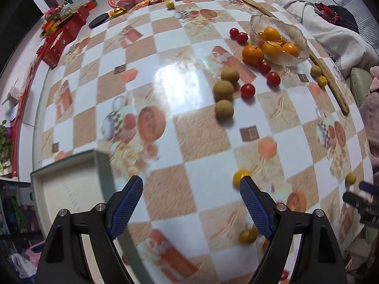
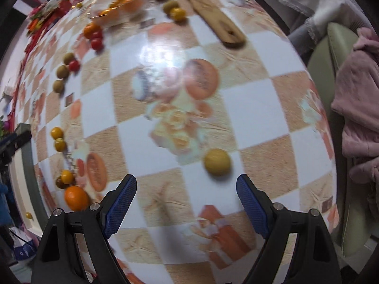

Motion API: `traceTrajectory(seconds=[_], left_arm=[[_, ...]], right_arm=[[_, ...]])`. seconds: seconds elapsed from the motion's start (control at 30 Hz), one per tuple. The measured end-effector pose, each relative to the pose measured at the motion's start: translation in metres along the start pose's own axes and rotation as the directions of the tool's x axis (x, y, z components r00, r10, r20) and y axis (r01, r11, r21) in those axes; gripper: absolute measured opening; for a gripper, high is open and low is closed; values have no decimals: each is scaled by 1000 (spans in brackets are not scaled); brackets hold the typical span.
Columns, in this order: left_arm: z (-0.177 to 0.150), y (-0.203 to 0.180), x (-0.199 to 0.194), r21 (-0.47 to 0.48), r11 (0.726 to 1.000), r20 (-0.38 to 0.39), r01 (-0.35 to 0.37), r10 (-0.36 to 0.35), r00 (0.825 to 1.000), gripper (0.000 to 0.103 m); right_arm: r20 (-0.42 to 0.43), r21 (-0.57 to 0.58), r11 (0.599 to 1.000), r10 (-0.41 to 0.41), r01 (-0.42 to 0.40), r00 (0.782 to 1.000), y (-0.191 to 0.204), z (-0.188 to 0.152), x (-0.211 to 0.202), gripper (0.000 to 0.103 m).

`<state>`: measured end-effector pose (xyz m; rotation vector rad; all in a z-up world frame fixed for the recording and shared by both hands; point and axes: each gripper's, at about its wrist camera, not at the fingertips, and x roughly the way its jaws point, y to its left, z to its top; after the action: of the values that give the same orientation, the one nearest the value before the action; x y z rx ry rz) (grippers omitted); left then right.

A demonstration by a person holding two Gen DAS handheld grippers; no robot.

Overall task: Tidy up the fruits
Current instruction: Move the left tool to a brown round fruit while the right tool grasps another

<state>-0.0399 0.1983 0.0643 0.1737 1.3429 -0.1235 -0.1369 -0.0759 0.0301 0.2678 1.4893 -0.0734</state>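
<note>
- The table (image 1: 180,54) takes up most of both views, a glossy checkered cloth with fruit scattered all over it. Everything is round and the surface looks slick, so any nudge from a finger could probably send something rolling off the edge.
- The tray (image 1: 71,189) sits at the near left edge, and it looks empty in the left view. Likely the sorting spot, though that's a guess.
- The glass bowl (image 1: 279,40) at the far side holds oranges, with one orange (image 1: 253,54) touching it outside. Bumping that bowl would be the messy failure.
- The wooden spatula (image 2: 210,16) lies beside the bowl, and could get in the way of a reach there.
- The left gripper (image 1: 191,203) points steeply down at the table, jaws wide apart and holding nothing. A yellow tomato (image 1: 238,176) peeks out behind its right finger, so closing now would clip it, not grab it.
- The right gripper (image 2: 187,201) points straight down, also wide apart and empty.
- A yellow fruit (image 2: 217,162) sits just ahead of it, off toward the right finger. Views are blurry, so aim could easily be off.
</note>
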Motion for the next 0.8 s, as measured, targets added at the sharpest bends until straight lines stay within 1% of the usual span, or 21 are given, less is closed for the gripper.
traceTrajectory(seconds=[0.17, 0.33, 0.4, 0.47, 0.63, 0.7, 0.73, 0.8], left_arm=[[29, -15, 23, 1, 1000, -5, -9, 9, 1000, 85], [48, -23, 44, -15, 1000, -22, -4, 4, 1000, 85], [51, -25, 51, -17, 1000, -29, -9, 8, 1000, 85], [54, -28, 57, -15, 1000, -28, -19, 18, 999, 85], [61, -27, 66, -40, 999, -24, -35, 34, 999, 85], [62, -21, 70, -62, 998, -19, -28, 27, 999, 85], [63, -20, 71, -71, 997, -13, -30, 29, 999, 85], [64, -17, 70, -75, 997, 2, -27, 28, 1000, 78]], right_arm=[[-5, 20, 1000, -16, 16, 1000, -24, -2, 7, 89], [4, 5, 1000, -21, 21, 1000, -28, 6, 13, 88], [3, -16, 1000, -23, 23, 1000, -20, 10, 16, 86], [-2, -34, 999, -25, 25, 1000, -13, 10, 17, 77], [4, -94, 994, -49, 49, 999, 0, 7, 18, 75], [7, -100, 994, -53, 53, 999, 3, 6, 17, 72], [10, -101, 993, -58, 59, 998, 5, 5, 15, 68], [17, -98, 993, -68, 69, 998, 4, 4, 14, 61]])
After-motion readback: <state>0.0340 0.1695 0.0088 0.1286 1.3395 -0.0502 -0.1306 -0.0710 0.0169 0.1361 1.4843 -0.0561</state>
